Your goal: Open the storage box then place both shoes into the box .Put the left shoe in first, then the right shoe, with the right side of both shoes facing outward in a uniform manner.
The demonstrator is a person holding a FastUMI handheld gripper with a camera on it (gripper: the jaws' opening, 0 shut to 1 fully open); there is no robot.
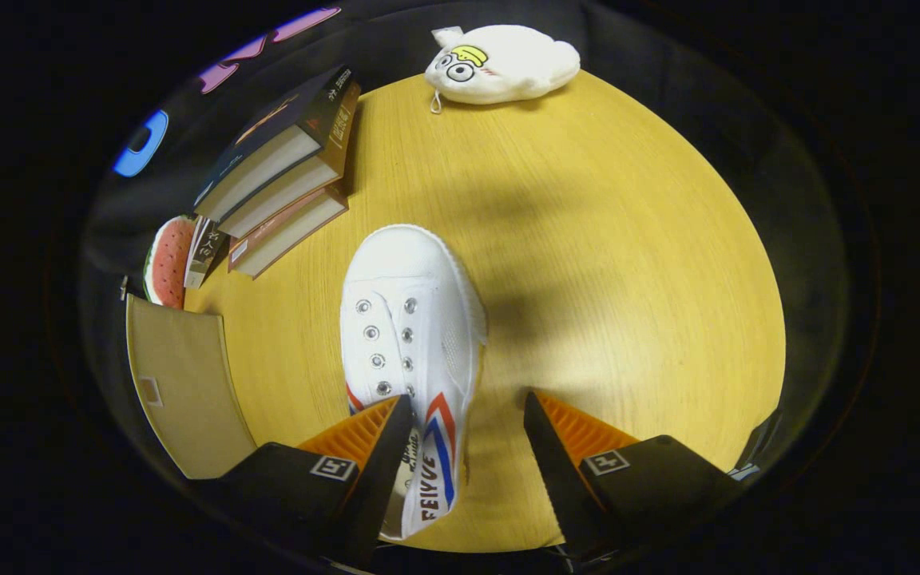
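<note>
A white canvas shoe (412,335) with red and blue side stripes lies on the yellow wooden table (588,239), toe pointing away from me. Its heel end reaches back between my fingers, close against the left finger (384,435). The gripper (466,403) is open; a wide gap of bare table separates the shoe's striped side from the right finger (548,431). To the left of the fingers stands a tan storage box (184,383), seen by its flat beige face with a small label.
A stack of three books (284,176) lies left of the shoe's toe, with a smaller book (204,251) and a watermelon-slice toy (166,259) beside it. A white plush toy (500,64) rests at the table's far edge.
</note>
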